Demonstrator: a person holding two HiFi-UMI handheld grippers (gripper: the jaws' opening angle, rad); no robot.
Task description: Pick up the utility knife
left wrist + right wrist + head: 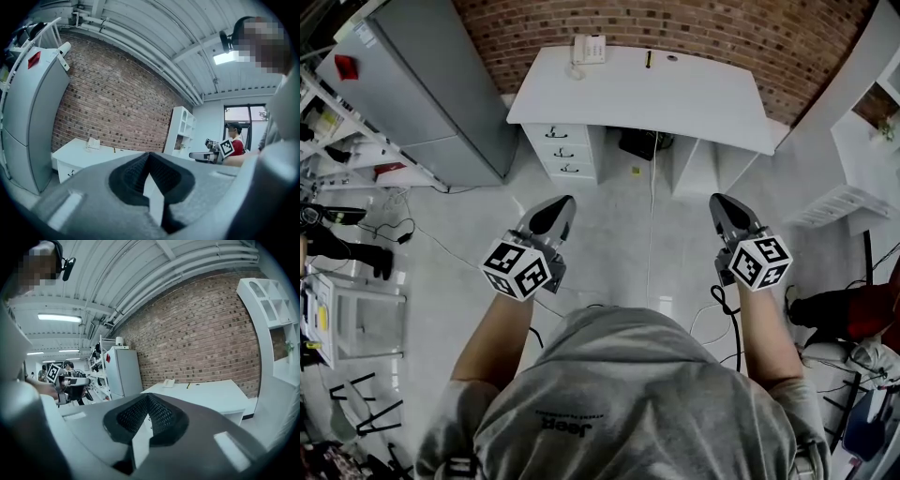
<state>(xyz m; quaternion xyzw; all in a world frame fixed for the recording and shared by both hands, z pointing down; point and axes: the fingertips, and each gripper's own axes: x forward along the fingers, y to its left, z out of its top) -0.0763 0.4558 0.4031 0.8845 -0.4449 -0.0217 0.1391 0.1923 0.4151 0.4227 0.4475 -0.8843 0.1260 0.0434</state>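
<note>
The utility knife (648, 58) is a small dark and yellow stick lying near the back edge of the white desk (703, 103), far ahead of me. It also shows as a tiny mark on the desk top in the left gripper view (114, 150) and the right gripper view (188, 385). My left gripper (565, 202) and right gripper (717, 200) hang side by side over the floor, well short of the desk and pointing toward it. Both are shut with nothing between the jaws (149, 154) (148, 397).
A white telephone (589, 49) and a small round item (672, 58) lie on the desk; drawers (563, 150) sit under its left end. A grey cabinet (422, 84) stands left, white shelving (872, 122) right. Cables (652, 216) trail across the floor. Another person (233, 140) holds grippers nearby.
</note>
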